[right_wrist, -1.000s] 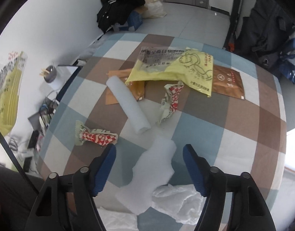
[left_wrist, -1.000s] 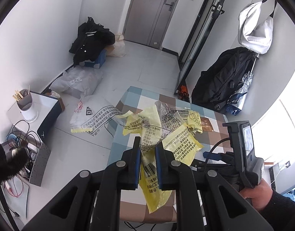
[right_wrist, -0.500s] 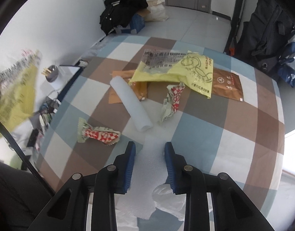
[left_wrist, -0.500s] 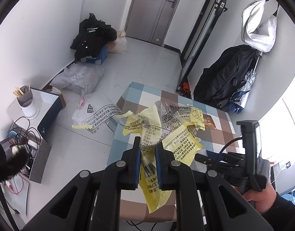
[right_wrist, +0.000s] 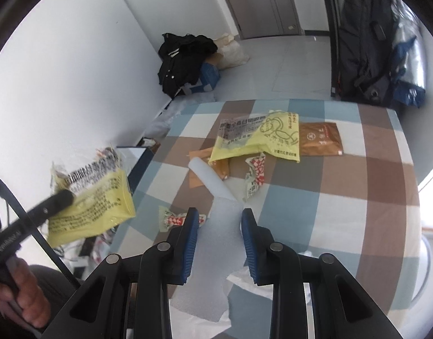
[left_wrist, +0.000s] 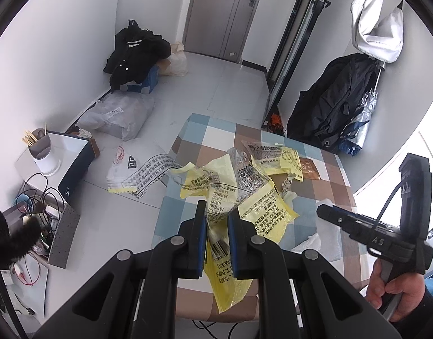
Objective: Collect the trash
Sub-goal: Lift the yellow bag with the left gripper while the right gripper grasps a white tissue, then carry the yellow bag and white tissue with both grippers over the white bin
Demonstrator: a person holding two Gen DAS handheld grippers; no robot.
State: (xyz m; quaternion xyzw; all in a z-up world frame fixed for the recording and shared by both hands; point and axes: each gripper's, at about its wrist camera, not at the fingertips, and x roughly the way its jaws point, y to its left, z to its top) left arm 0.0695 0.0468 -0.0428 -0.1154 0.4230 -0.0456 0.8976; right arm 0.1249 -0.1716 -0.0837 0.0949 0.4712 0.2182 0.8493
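Note:
My left gripper (left_wrist: 216, 220) is shut on a bunch of yellow and clear plastic bags (left_wrist: 233, 195), held above the checked table's (left_wrist: 193, 135) near left edge; the bags also show in the right wrist view (right_wrist: 92, 197). My right gripper (right_wrist: 219, 220) is shut on a white foam sheet (right_wrist: 216, 251), lifted off the table (right_wrist: 357, 197). On the table lie a yellow bag (right_wrist: 258, 141), a brown pouch (right_wrist: 321, 138), a white foam roll (right_wrist: 208, 178) and red-white wrappers (right_wrist: 256, 178) (right_wrist: 174, 220).
White crumpled paper (right_wrist: 250, 282) lies under the foam sheet. On the floor are plastic bags (left_wrist: 117, 115), a black jacket on a box (left_wrist: 134, 53) and a side stand with a cup (left_wrist: 44, 155). Backpacks (left_wrist: 337, 104) lean by the door.
My right gripper closed on the white foam sheet and lifted it up and back from the table. My left gripper kept holding the bags, rising slightly.

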